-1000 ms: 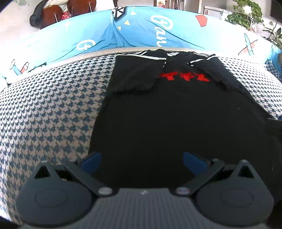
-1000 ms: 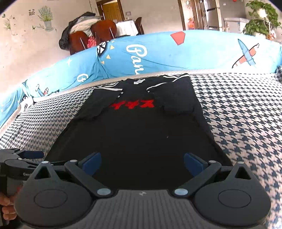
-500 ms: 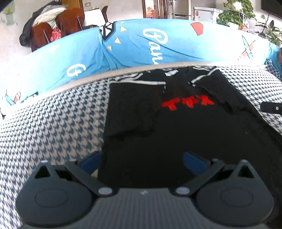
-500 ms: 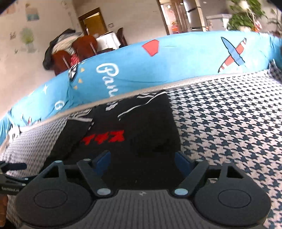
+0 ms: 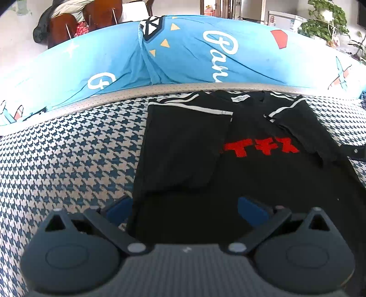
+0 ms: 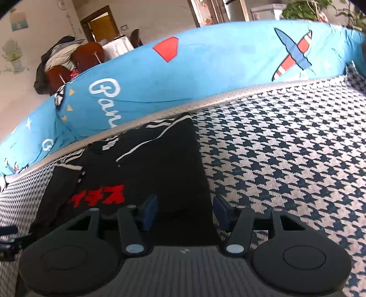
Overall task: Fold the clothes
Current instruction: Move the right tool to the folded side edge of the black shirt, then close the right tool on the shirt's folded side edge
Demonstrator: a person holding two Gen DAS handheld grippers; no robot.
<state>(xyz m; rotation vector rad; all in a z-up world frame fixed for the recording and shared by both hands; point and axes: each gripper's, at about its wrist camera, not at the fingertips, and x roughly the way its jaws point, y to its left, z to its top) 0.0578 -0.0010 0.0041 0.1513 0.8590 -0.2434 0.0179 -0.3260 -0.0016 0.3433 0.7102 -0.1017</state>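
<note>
Houndstooth cover [image 5: 68, 160], dark blue & white, spreads over the whole surface w/ a grey dotted trim [image 5: 160, 88] along its far edge. Behind it, a bright blue printed sheet [image 6: 217, 68]: white script, red shape, striped plane. Bkgd: brown chairs [image 6: 87, 53] w/ dark clothing draped over them, doorway [image 6: 101, 26], green plant [image 5: 324, 20] at right, white appliance [image 5: 286, 18] near it.

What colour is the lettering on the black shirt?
Red lettering across the black short-sleeved shirt; clearest in the left wrist view.
</note>
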